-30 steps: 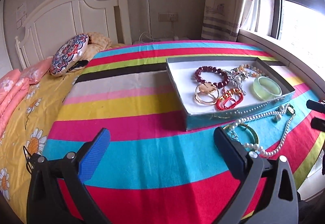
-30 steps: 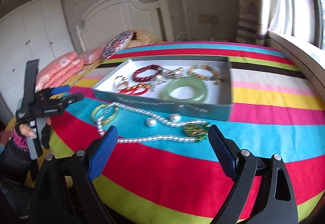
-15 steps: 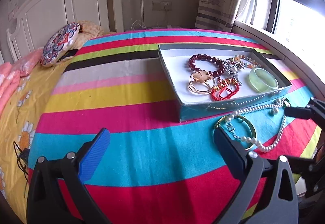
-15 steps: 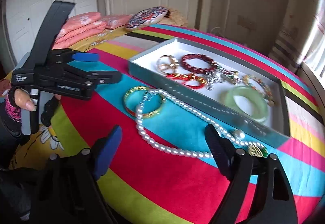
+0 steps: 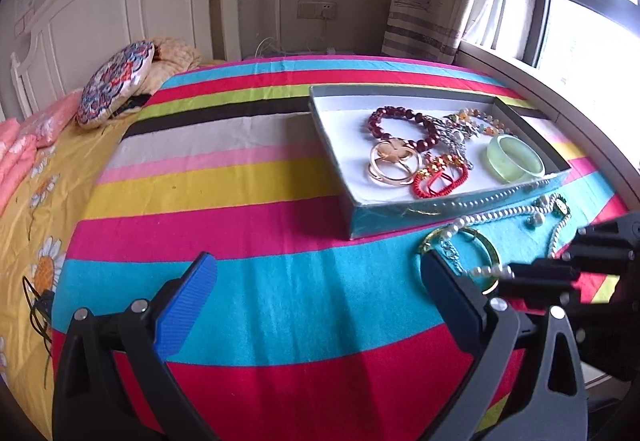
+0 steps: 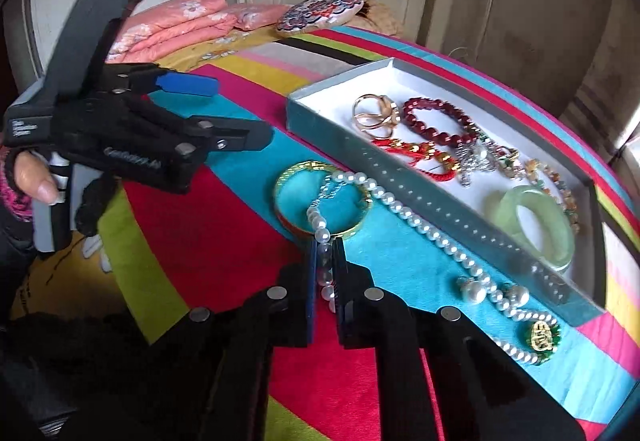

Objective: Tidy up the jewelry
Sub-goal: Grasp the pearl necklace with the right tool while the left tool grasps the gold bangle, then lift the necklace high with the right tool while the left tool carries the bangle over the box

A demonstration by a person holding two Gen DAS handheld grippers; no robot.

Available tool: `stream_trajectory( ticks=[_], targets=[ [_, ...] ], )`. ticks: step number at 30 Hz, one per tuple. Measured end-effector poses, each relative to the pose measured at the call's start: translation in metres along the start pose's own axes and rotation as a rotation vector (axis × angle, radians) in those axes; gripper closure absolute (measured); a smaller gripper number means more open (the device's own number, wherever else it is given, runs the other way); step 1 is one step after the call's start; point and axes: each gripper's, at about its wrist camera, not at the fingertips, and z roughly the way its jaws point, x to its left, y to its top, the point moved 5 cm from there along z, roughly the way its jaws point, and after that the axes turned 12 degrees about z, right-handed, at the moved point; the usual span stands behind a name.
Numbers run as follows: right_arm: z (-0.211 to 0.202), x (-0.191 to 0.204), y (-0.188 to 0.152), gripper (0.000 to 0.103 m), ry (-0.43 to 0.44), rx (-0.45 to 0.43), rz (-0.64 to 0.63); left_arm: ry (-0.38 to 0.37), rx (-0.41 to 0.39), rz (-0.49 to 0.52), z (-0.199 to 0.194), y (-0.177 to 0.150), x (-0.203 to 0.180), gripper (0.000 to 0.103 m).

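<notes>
A pearl necklace [image 6: 424,225] with a green-gold pendant [image 6: 543,335] lies on the striped bedspread beside a grey tray [image 6: 440,201]. My right gripper [image 6: 326,253] is shut on the necklace's near loop, on the bed; it also shows in the left wrist view [image 5: 516,273]. A gold-green bangle [image 6: 288,201] lies under the pearls. The tray [image 5: 332,145] holds a dark red bead bracelet [image 5: 400,129], gold rings [image 5: 392,161], a red cord bracelet [image 5: 440,181] and a jade bangle [image 5: 516,159]. My left gripper [image 5: 316,297] is open and empty above the bed, left of the bangle [image 5: 492,253].
A round patterned cushion [image 5: 116,89] and pink pillows [image 6: 180,25] lie by the white headboard [image 5: 120,17]. A window sill [image 5: 560,97] runs along the right side of the bed. The left gripper's body [image 6: 120,137] hovers left of the jewelry.
My right gripper has moved in to the necklace's near loop and closed on the pearls. My left gripper stayed open and shifted slightly.
</notes>
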Motion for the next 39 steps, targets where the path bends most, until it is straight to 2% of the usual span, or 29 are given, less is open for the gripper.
stream_trajectory(
  ticks=[4,9,11,15,21,22,24,29,31,35,39],
  targets=[
    [-0.024,-0.027,0.012,0.094,-0.021,-0.115,0.120,0.007,-0.021,0.076,-0.009,0.002,-0.017,0.002],
    [-0.079,-0.082,0.021,0.094,-0.054,-0.302,0.294,-0.096,-0.001,0.121,-0.005,0.008,-0.050,0.002],
    [-0.098,-0.101,0.017,0.094,-0.068,-0.345,0.340,-0.133,0.020,0.130,0.003,0.010,-0.063,0.002],
    [-0.113,-0.123,0.013,0.094,-0.095,-0.372,0.379,-0.129,0.128,0.163,0.028,0.009,-0.082,0.002],
    [-0.119,-0.134,-0.001,0.094,-0.085,-0.385,0.404,-0.137,0.163,0.133,0.037,0.016,-0.082,0.003],
    [-0.118,-0.134,-0.002,0.094,-0.086,-0.384,0.407,-0.122,0.165,0.140,0.038,0.017,-0.085,0.003],
    [-0.117,-0.138,-0.005,0.094,-0.083,-0.382,0.417,-0.121,0.152,0.138,0.037,0.019,-0.087,0.010],
    [-0.118,-0.143,-0.010,0.094,-0.086,-0.386,0.438,-0.117,0.134,0.143,0.036,0.021,-0.090,0.013],
    [-0.119,-0.144,-0.012,0.094,-0.089,-0.388,0.440,-0.122,0.126,0.149,0.035,0.021,-0.091,0.018],
    [-0.120,-0.145,-0.013,0.094,-0.092,-0.392,0.445,-0.124,0.102,0.156,0.030,0.021,-0.093,0.042],
    [-0.121,-0.144,-0.012,0.094,-0.091,-0.391,0.440,-0.127,0.095,0.161,0.029,0.020,-0.093,0.042]
  ],
)
